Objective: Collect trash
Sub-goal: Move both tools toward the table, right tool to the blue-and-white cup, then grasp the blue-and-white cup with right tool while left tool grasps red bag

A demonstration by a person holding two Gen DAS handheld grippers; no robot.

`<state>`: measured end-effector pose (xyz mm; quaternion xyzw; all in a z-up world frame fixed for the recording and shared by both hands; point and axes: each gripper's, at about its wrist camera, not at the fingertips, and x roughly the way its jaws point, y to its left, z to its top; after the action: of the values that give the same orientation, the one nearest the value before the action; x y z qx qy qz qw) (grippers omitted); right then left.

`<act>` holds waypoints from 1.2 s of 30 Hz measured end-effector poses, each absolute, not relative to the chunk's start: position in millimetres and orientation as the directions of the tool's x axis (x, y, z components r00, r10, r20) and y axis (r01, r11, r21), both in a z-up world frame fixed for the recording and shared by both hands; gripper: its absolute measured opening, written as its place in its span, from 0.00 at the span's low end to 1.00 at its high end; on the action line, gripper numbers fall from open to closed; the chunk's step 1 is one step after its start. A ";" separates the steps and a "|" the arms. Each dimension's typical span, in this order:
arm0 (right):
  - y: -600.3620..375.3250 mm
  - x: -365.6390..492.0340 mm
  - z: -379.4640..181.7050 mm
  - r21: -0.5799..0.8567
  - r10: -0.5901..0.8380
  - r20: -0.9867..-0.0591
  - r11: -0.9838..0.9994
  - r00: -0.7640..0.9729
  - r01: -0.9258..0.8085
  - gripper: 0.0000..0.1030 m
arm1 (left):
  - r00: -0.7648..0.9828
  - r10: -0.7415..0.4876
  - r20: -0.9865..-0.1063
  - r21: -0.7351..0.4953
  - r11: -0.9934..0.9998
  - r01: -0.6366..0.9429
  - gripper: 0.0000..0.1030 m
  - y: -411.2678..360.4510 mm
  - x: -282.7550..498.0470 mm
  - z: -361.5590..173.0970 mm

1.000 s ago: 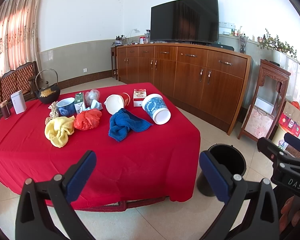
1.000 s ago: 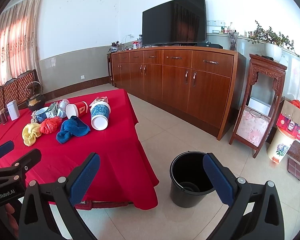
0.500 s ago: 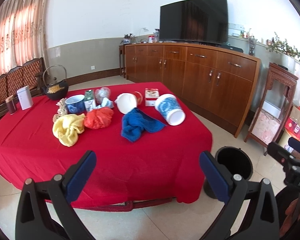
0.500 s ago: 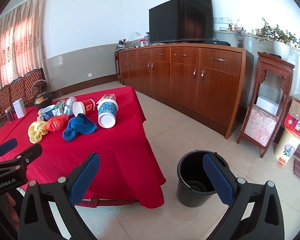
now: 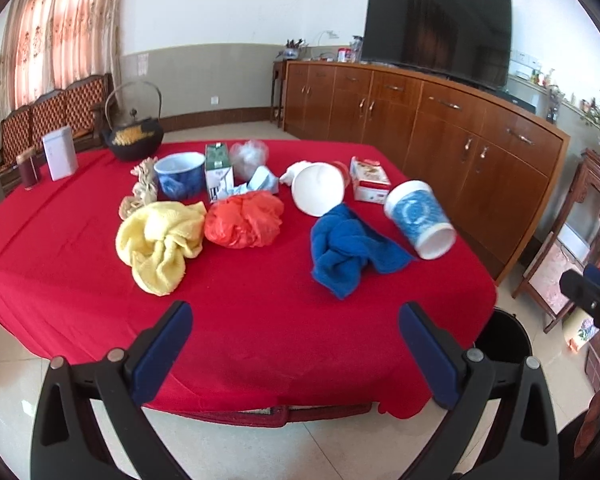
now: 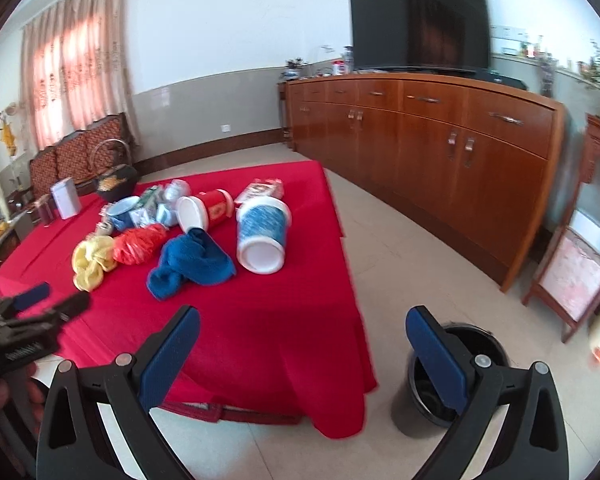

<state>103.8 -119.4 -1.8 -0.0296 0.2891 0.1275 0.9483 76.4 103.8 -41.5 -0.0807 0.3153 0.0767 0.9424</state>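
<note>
Both tools are spread wide with nothing between their blue pads: the left gripper [image 5: 294, 356] hangs over the near edge of the red table [image 5: 260, 320], and the right gripper [image 6: 302, 354] is off its corner, partly over the black bucket [image 6: 484, 344] on the floor just beside the table, which looks set there to take the rubbish. The likely trash lies in a cluster on the table: a tipped blue cup [image 5: 420, 218] nearest the bucket side, a white-bottomed cup [image 5: 320, 188] behind the blue cloth [image 5: 350, 252], and a crumpled orange bag [image 5: 244, 218] further from the bucket, beside the yellow cloth [image 5: 160, 242]. Nothing is picked up yet.
</note>
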 end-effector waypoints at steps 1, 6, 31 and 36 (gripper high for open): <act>-113.5 112.5 -2.8 0.006 0.227 -0.556 0.963 0.800 -0.269 1.00 | 0.787 0.092 -0.610 -0.105 0.975 -0.196 1.00 106.0 82.3 -44.3; -97.9 142.1 -9.4 0.001 0.246 -0.569 0.954 0.785 -0.299 0.97 | 0.781 0.179 -0.599 -0.040 0.967 -0.253 1.00 124.2 102.7 -47.8; -35.6 280.2 -75.4 0.040 0.275 -0.682 0.940 0.678 -0.340 0.73 | 0.736 0.182 -0.652 -0.046 0.960 -0.277 0.86 162.9 209.6 -85.4; -38.2 281.0 -77.2 0.071 0.295 -0.677 0.938 0.675 -0.339 0.60 | 0.746 0.138 -0.652 -0.075 0.967 -0.245 0.53 161.5 212.2 -84.6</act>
<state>281.0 -38.2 -77.2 -0.0299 0.3642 0.1732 0.9146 212.2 161.5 -84.6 -0.0778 0.3415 0.1029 0.9310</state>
